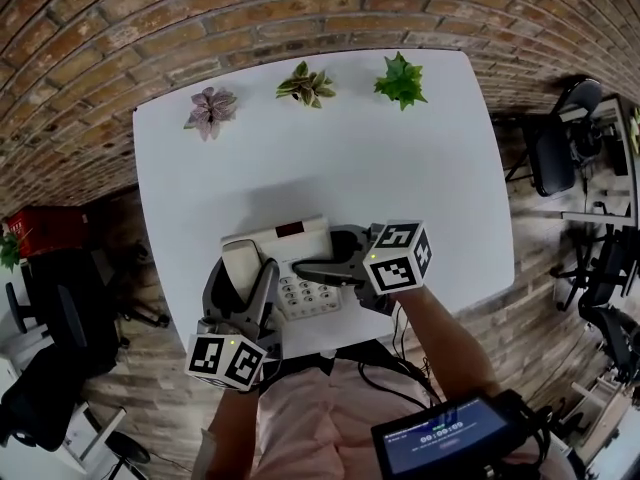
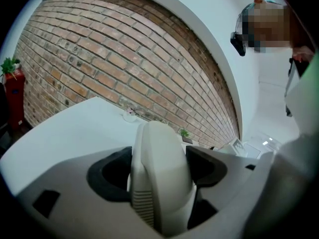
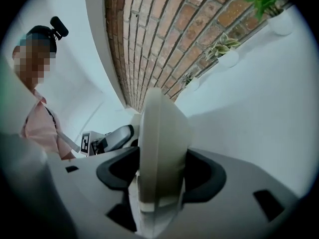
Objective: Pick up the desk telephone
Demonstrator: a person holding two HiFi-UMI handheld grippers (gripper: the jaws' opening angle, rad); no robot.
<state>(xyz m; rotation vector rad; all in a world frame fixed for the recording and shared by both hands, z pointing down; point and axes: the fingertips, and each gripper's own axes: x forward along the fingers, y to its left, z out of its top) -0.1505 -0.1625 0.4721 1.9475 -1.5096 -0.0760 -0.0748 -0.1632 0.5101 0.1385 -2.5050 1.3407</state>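
The left gripper (image 2: 160, 168) is clamped on the handset (image 2: 158, 143) at the telephone's (image 1: 300, 240) left side; the right gripper (image 3: 162, 176) seems pressed tight on the telephone's right edge.

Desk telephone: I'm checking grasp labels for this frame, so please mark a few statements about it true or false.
1. The desk telephone lies near the person's edge of the table. True.
2. The left gripper is empty. False: its jaws grip the handset.
3. Three small plants stand along the far edge. True.
4. The right gripper hovers clear of the phone. False: its jaws clamp an edge of the desk telephone.
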